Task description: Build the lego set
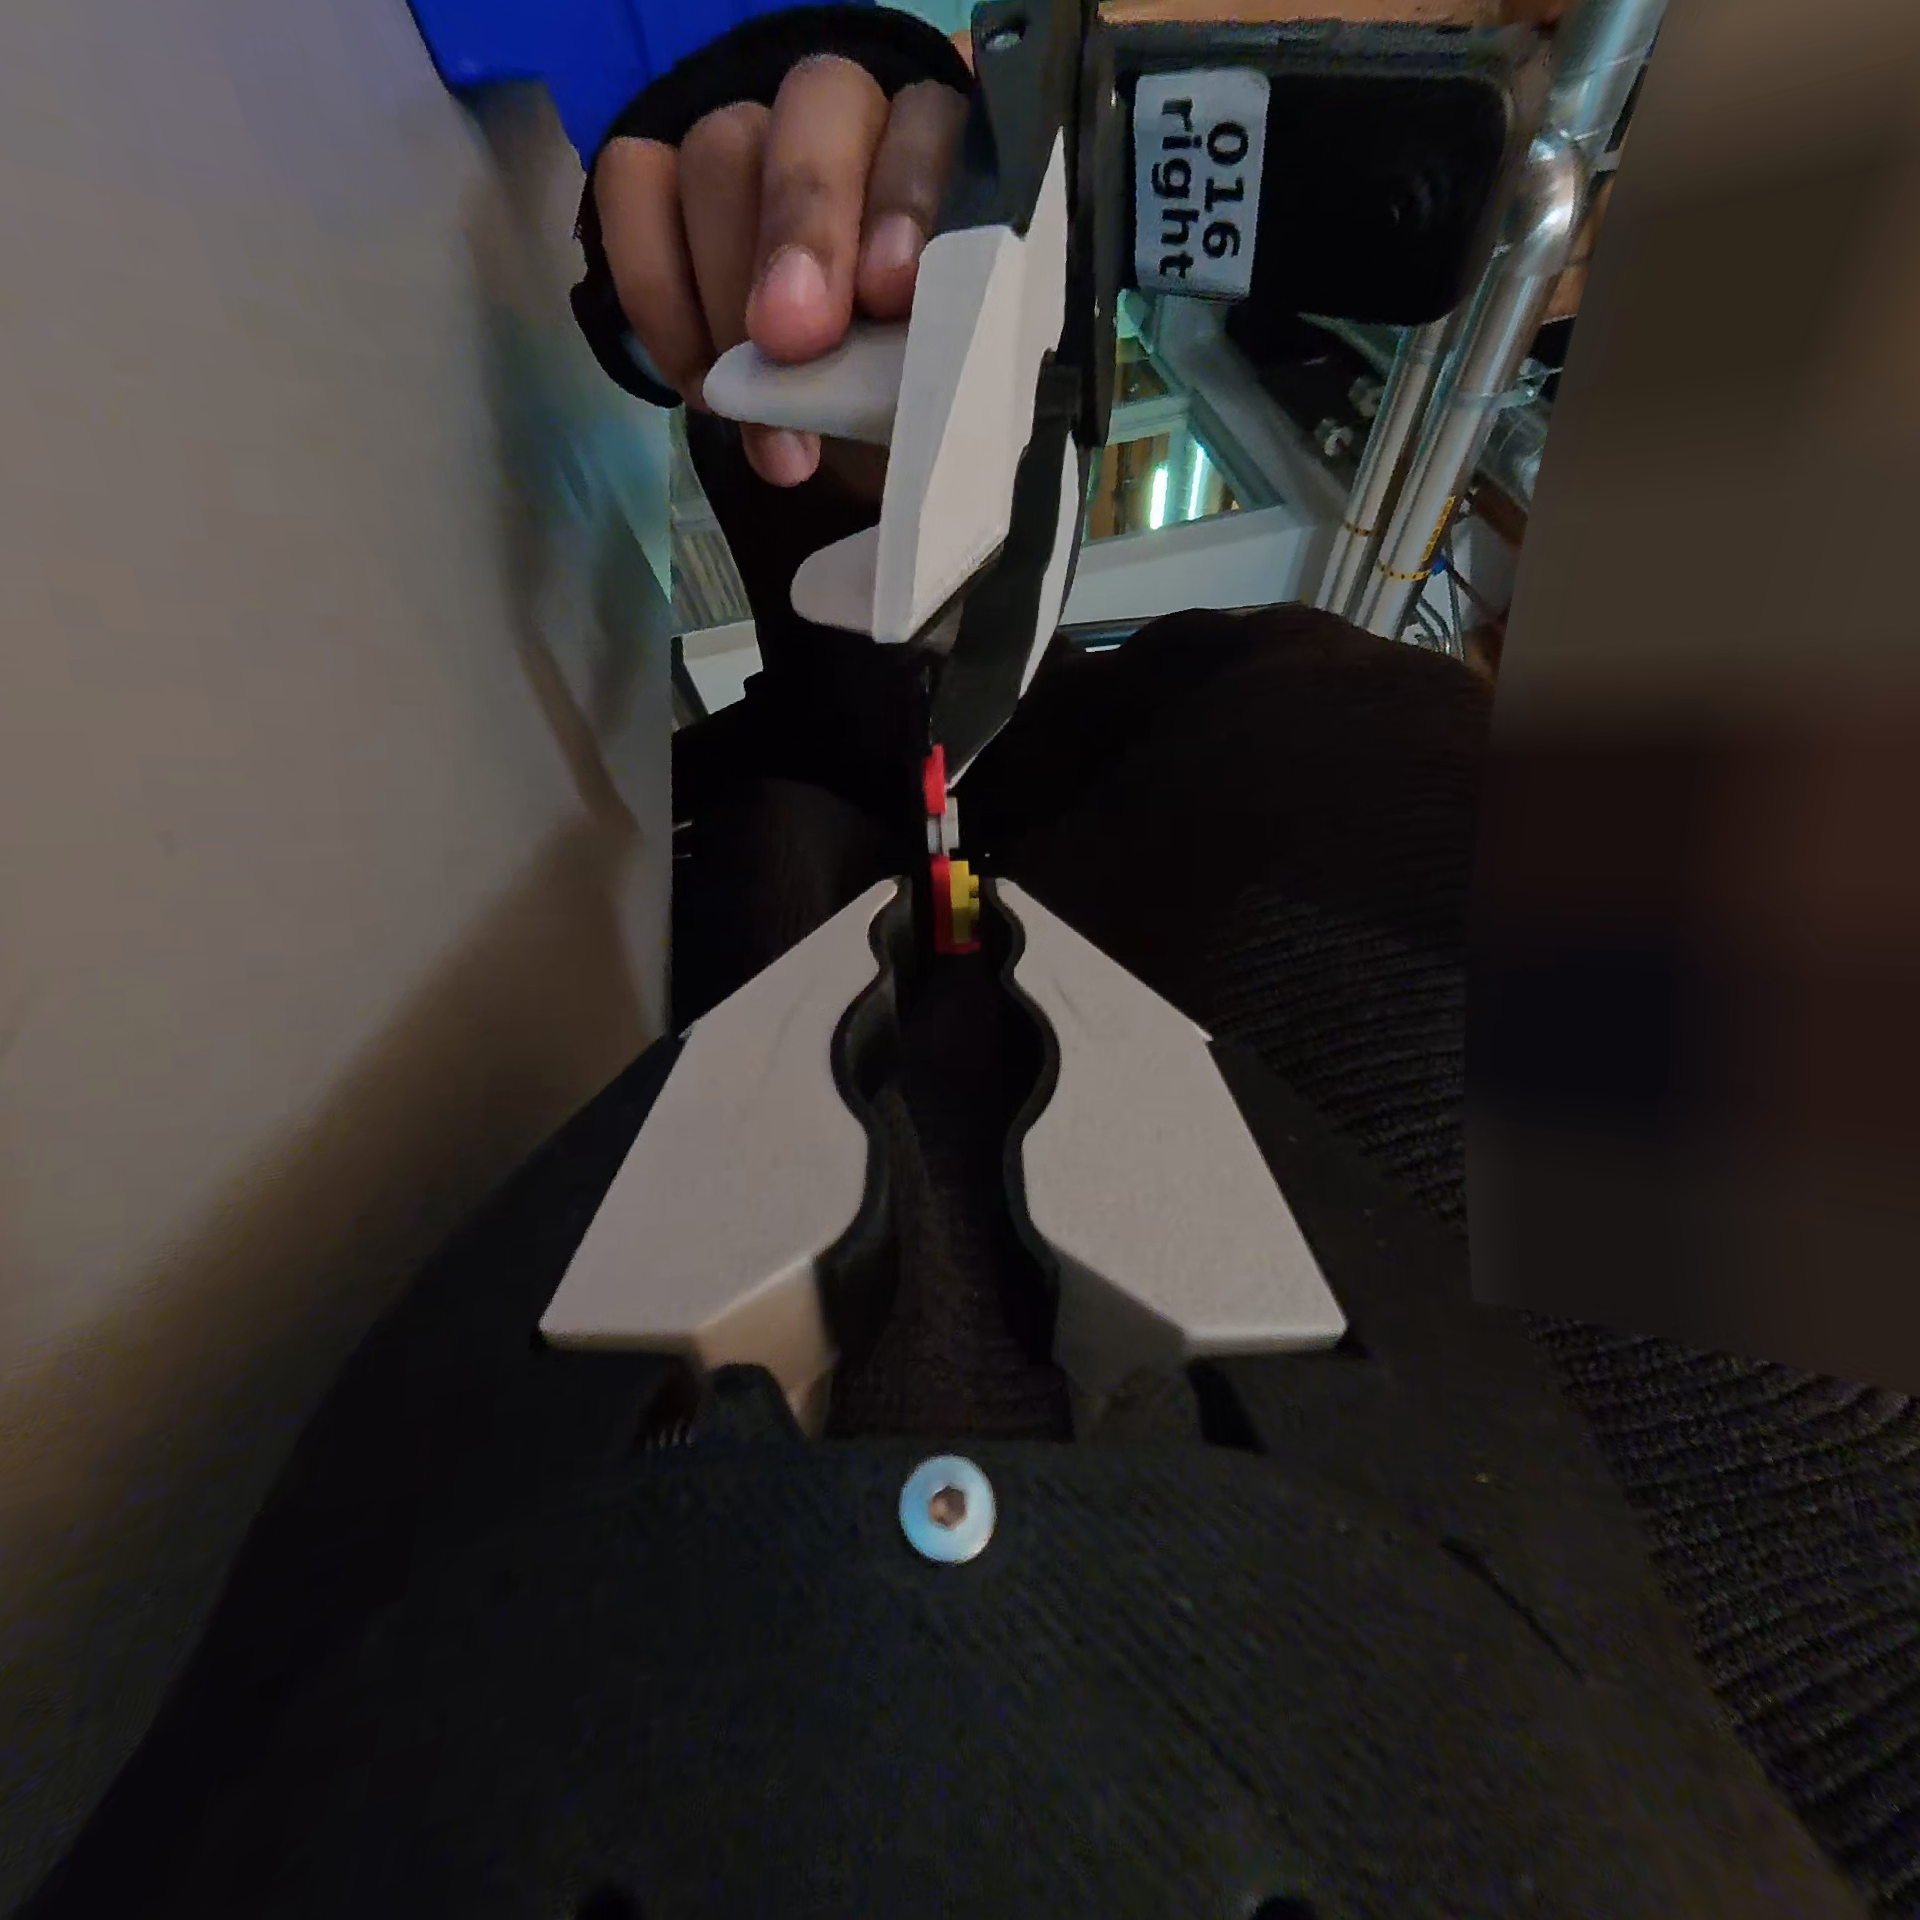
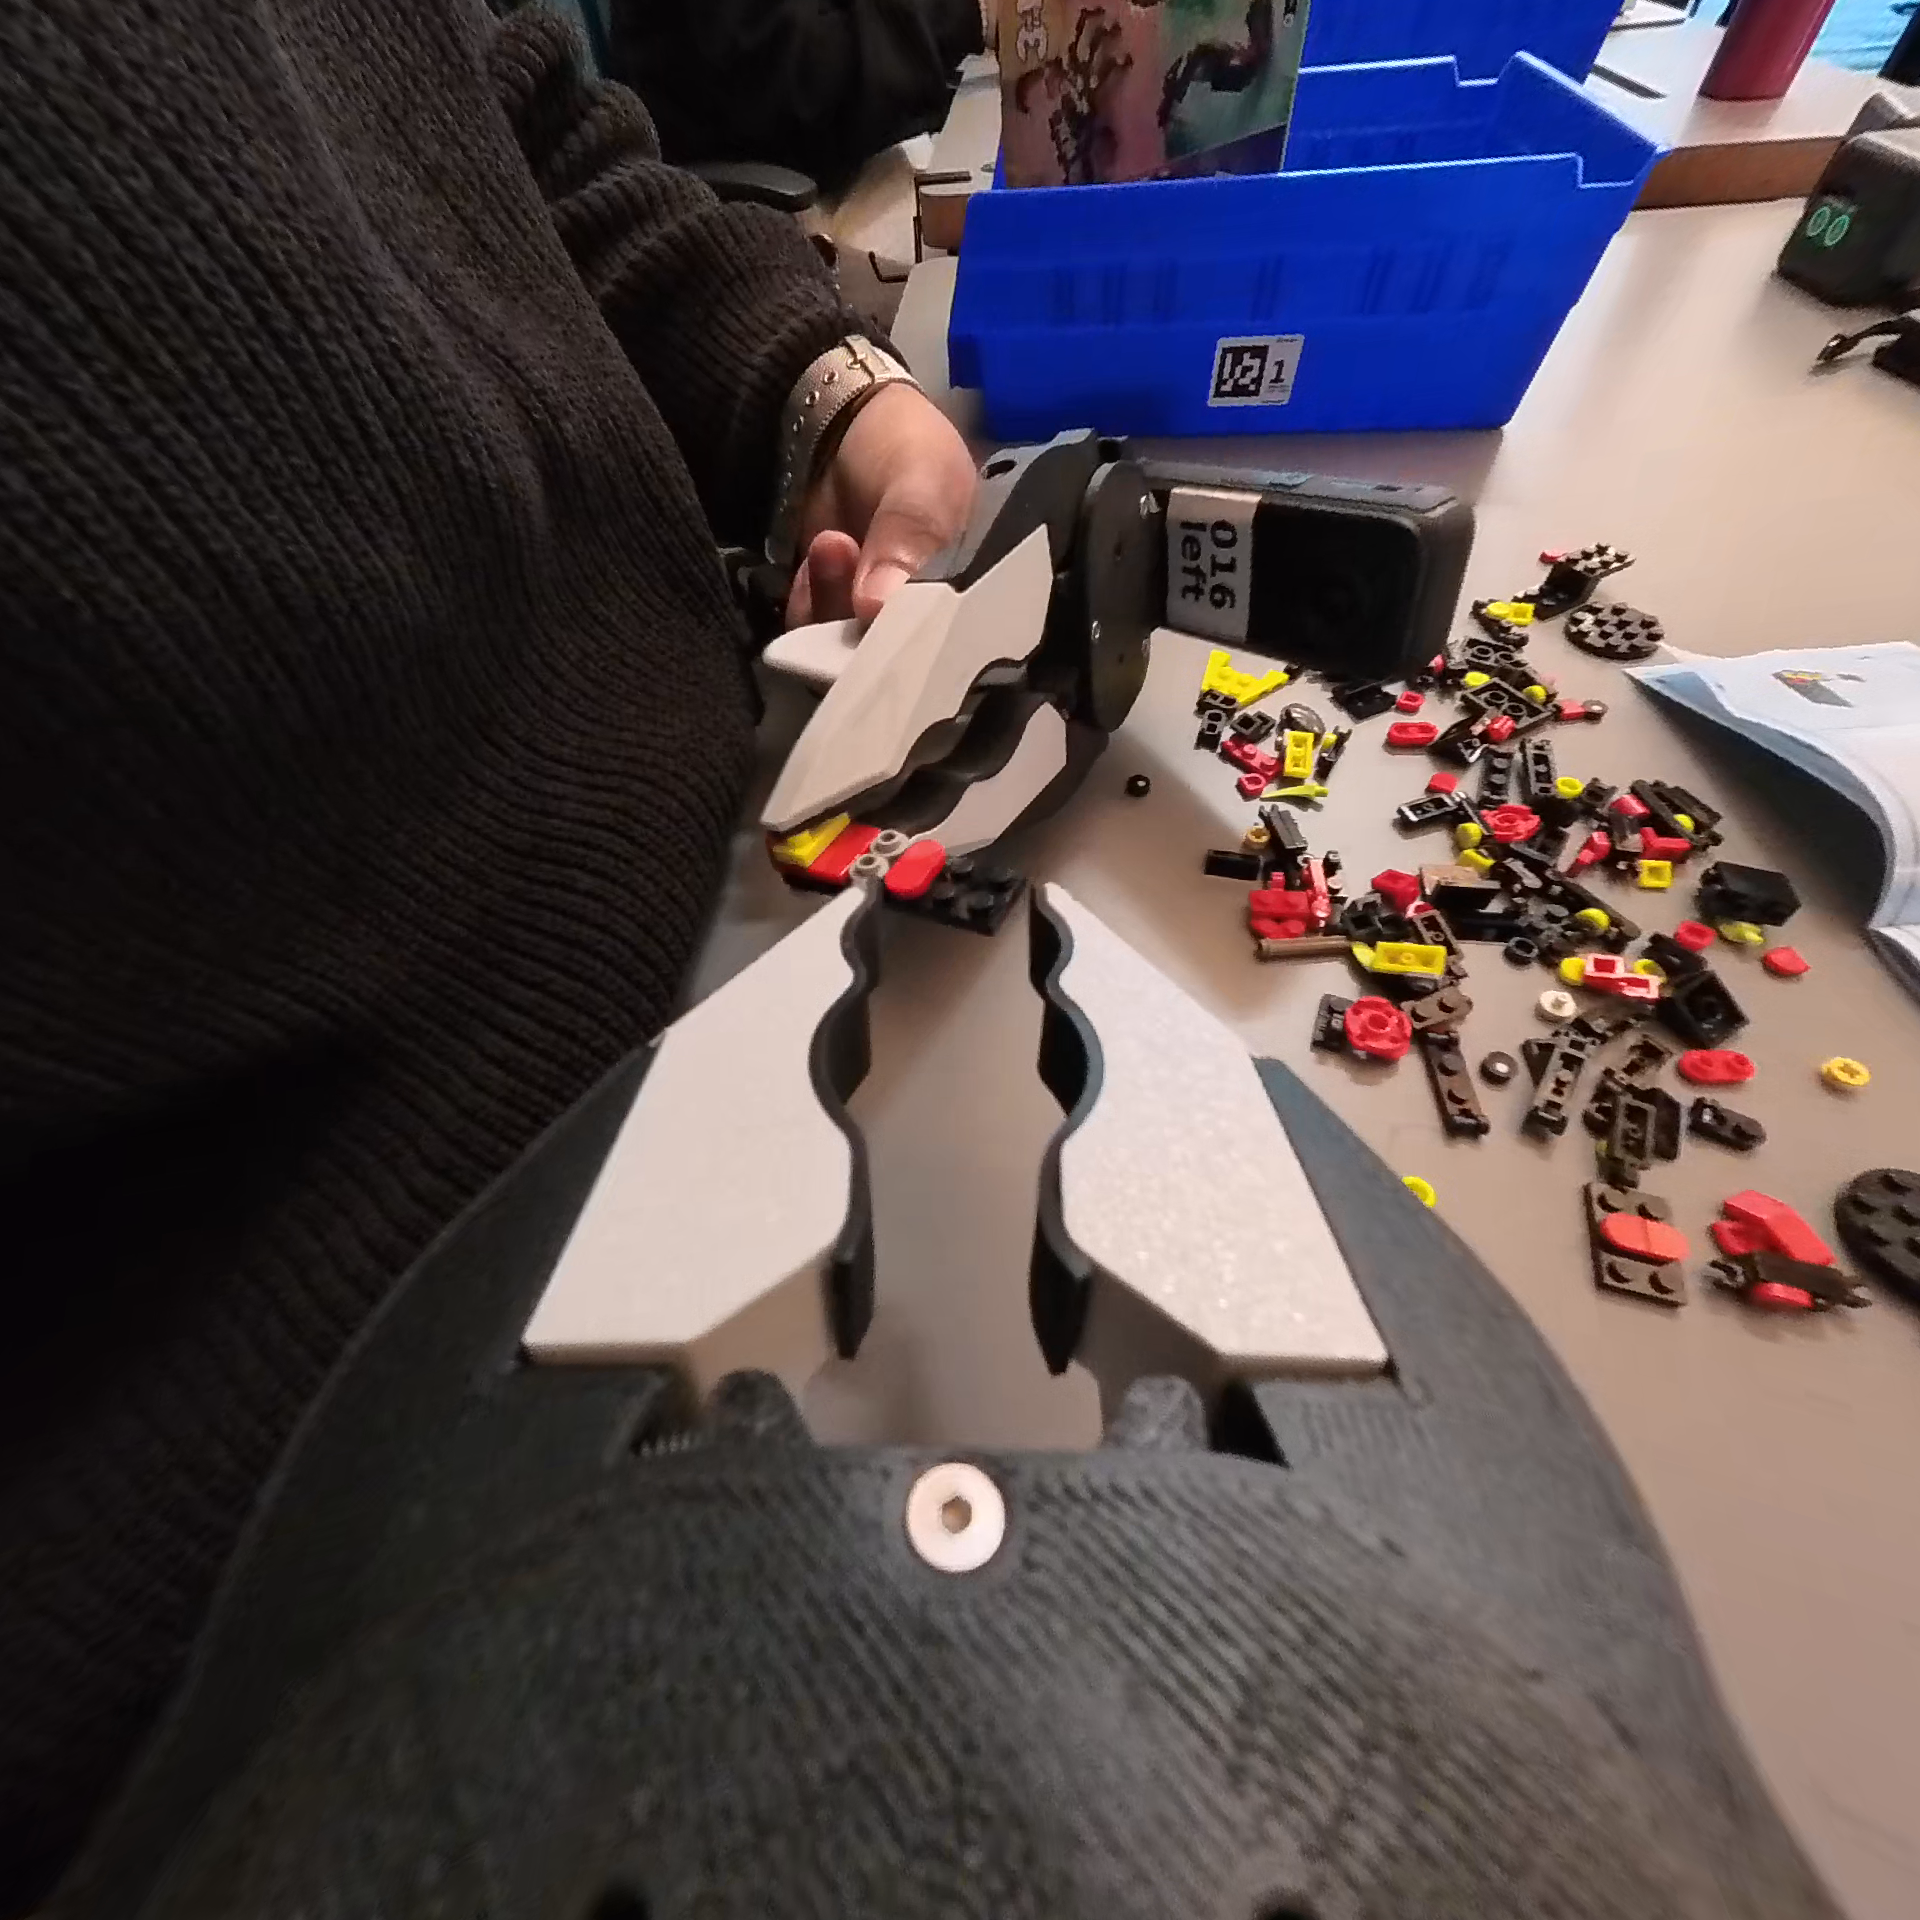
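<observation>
— Holding the assembly clamped in my left gripper; my right gripper is gaping, empty, its tips right at the black plate.

— Risk?

— I'm thinking that closing off-centre could be prying that plate loose.

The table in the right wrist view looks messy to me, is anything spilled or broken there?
Nothing looks broken. The loose lego pieces lie scattered over the table, as unsorted parts would. The left gripper pinches a small red, yellow and black assembly; the right gripper stands open just before it.
</observation>
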The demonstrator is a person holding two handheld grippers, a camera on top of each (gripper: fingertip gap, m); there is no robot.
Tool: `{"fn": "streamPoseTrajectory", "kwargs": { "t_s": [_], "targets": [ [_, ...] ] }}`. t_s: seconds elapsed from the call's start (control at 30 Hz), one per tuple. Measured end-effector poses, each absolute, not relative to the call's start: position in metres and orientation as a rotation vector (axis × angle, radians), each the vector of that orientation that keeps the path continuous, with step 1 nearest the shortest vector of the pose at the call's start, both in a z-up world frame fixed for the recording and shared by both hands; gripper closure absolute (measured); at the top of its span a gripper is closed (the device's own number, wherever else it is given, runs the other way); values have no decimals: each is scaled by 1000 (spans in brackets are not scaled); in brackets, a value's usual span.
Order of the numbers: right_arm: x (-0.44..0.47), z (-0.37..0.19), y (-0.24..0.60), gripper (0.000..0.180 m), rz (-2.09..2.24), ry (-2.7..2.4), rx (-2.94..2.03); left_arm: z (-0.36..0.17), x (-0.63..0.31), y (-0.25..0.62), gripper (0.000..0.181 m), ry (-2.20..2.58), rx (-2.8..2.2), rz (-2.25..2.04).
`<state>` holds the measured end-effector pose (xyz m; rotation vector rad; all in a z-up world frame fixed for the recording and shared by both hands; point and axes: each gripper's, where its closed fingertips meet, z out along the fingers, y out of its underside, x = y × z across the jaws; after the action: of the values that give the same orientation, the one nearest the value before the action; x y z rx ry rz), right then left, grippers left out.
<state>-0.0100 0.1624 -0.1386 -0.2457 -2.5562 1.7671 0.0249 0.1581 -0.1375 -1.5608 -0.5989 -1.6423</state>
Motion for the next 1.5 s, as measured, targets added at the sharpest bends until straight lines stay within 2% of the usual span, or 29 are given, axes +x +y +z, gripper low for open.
{"fn": "streamPoseTrajectory", "kwargs": {
  "t_s": [0.87, 0.93, 1.0, 1.07, 1.1, 1.2, 1.33, 1.4, 1.43, 1.5],
  "targets": [
    [-1, -149, 158, 155, 1695, -2622, -191, -151, 35, 155, 173, -560, -1694, -1598],
    [-2, -147, 157, 149, 1680, -2590, -181, -149, 34, 154, 173, -552, -1688, -1605],
    [0, -150, 154, 134, 1650, -2588, -157, -150, 38, 150, 172, -528, -1706, -1641],
    [7, -160, 149, 129, 1599, -2647, -117, -155, 40, 148, 172, -528, -1735, -1657],
    [11, -167, 146, 130, 1554, -2678, -90, -155, 42, 147, 172, -523, -1738, -1674],
    [8, -180, 145, 152, 1406, -2669, -24, -158, 43, 146, 172, -521, -1759, -1680],
    [-5, -176, 153, 158, 1382, -2628, -94, -156, 32, 148, 172, -562, -1721, -1631],
    [-20, -173, 160, 166, 1356, -2571, -176, -157, 15, 152, 167, -636, -1681, -1557],
    [-27, -171, 164, 180, 1342, -2545, -225, -158, 5, 153, 161, -678, -1659, -1514],
    [-34, -167, 167, 180, 1359, -2521, -280, -156, -9, 155, 160, -729, -1604, -1466]
  ]
}}
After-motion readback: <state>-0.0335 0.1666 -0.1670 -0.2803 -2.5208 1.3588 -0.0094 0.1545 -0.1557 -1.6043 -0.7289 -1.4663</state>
